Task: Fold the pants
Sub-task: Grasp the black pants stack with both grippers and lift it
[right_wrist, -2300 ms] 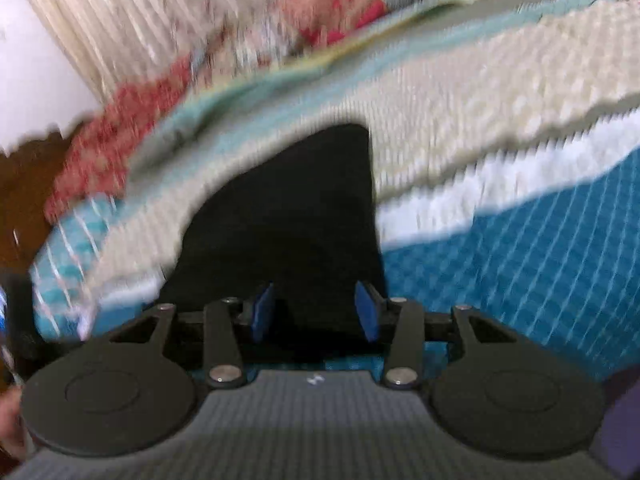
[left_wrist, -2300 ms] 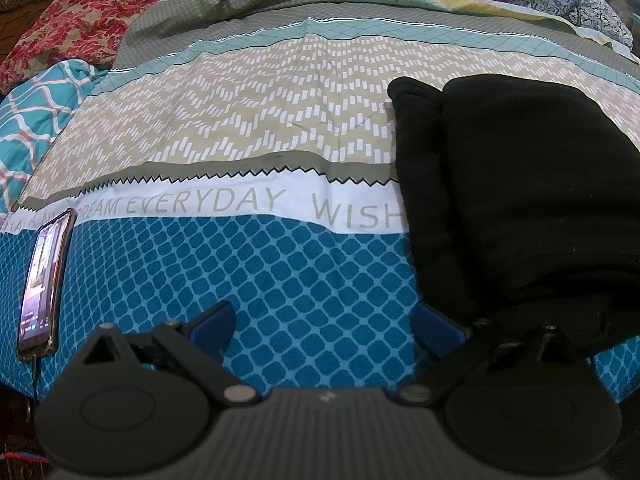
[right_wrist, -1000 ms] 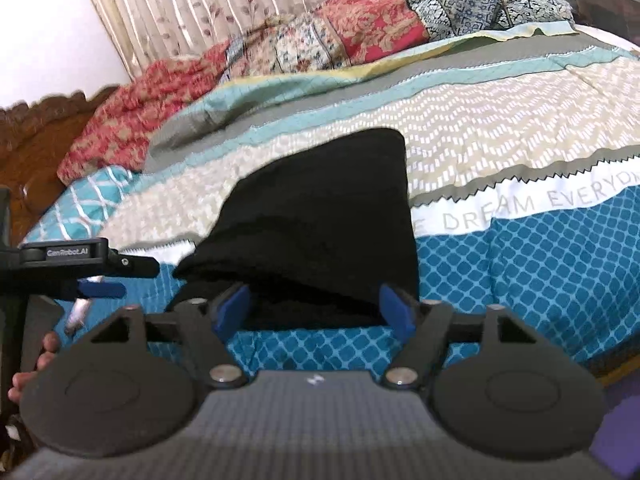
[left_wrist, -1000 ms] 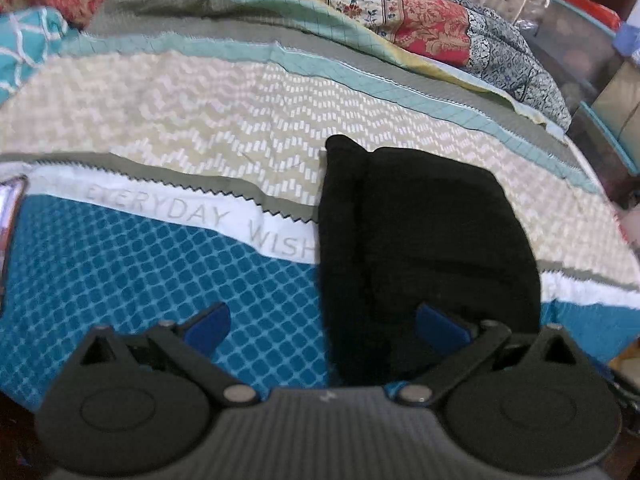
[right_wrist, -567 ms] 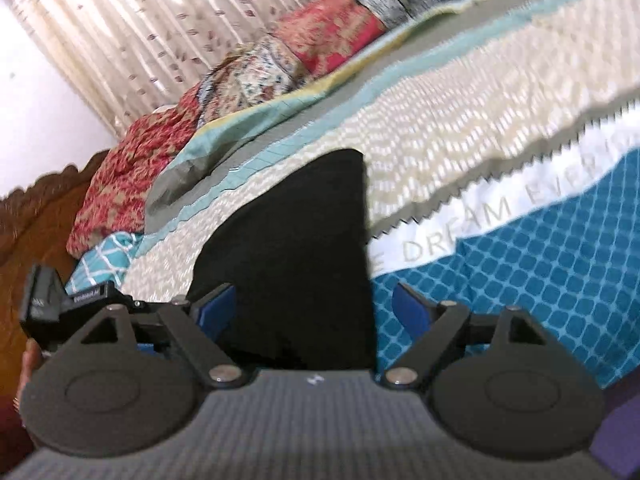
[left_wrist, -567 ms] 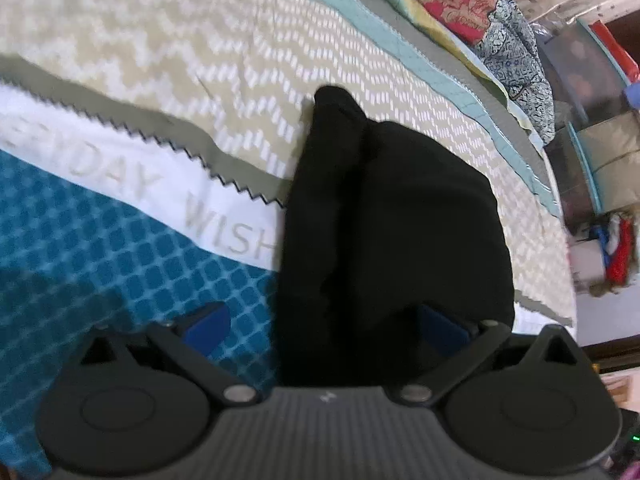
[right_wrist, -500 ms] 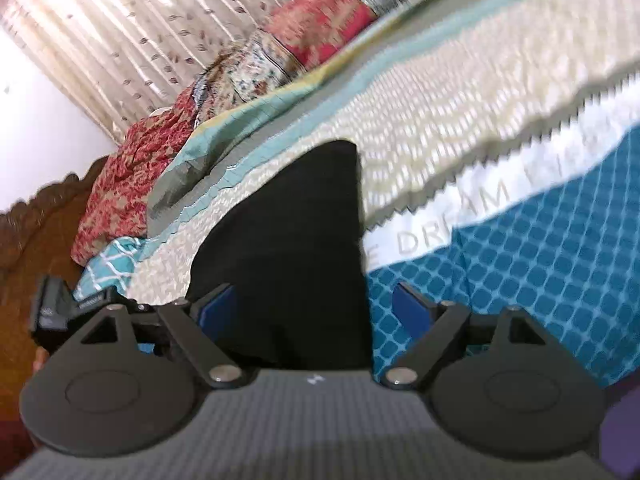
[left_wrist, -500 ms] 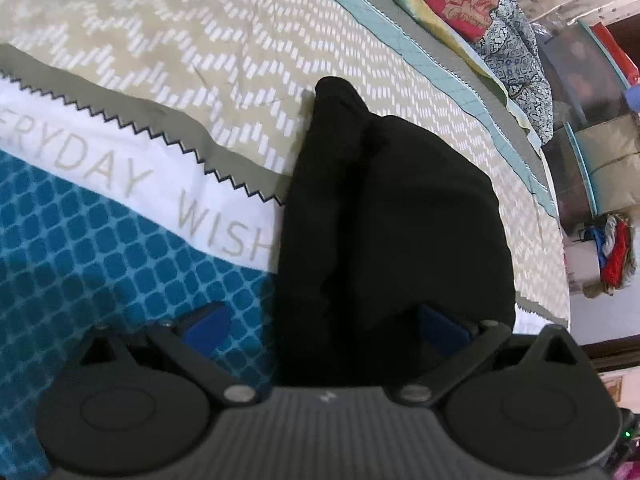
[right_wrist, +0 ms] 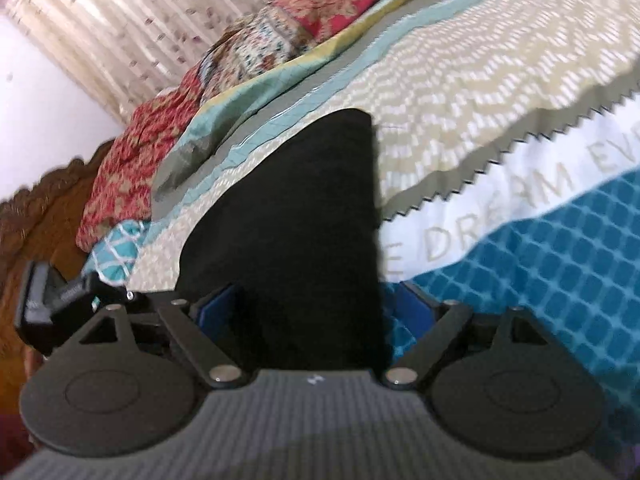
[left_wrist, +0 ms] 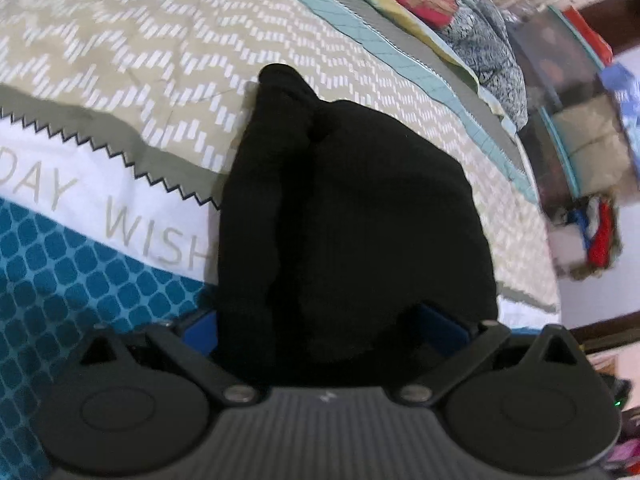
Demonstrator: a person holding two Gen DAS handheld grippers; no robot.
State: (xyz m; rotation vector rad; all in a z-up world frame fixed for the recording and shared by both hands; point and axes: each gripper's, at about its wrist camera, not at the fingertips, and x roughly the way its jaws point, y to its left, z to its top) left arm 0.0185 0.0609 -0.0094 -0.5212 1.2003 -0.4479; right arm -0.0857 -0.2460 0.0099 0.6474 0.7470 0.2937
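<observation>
The black pants (left_wrist: 352, 216) lie folded in a compact stack on the patterned bedspread (left_wrist: 120, 80). My left gripper (left_wrist: 320, 324) is open, its blue pads either side of the stack's near end, with the cloth between them. My right gripper (right_wrist: 312, 304) is open too and straddles the near end of the same pants (right_wrist: 304, 216) from the other side. The left gripper's body (right_wrist: 52, 296) shows at the left edge of the right wrist view. The near hem is hidden behind both gripper bodies.
Red and floral quilts (right_wrist: 288, 44) are piled at the head of the bed by a wooden headboard (right_wrist: 36, 216) and a curtain (right_wrist: 120, 16). Shelves and clutter (left_wrist: 580, 140) stand past the bed's right side. The bedspread's blue part (right_wrist: 560, 264) runs to the near edge.
Both grippers have moved in toward the pants, so the stack's near end now sits between each pair of open fingers. The pants have kept their shape.
</observation>
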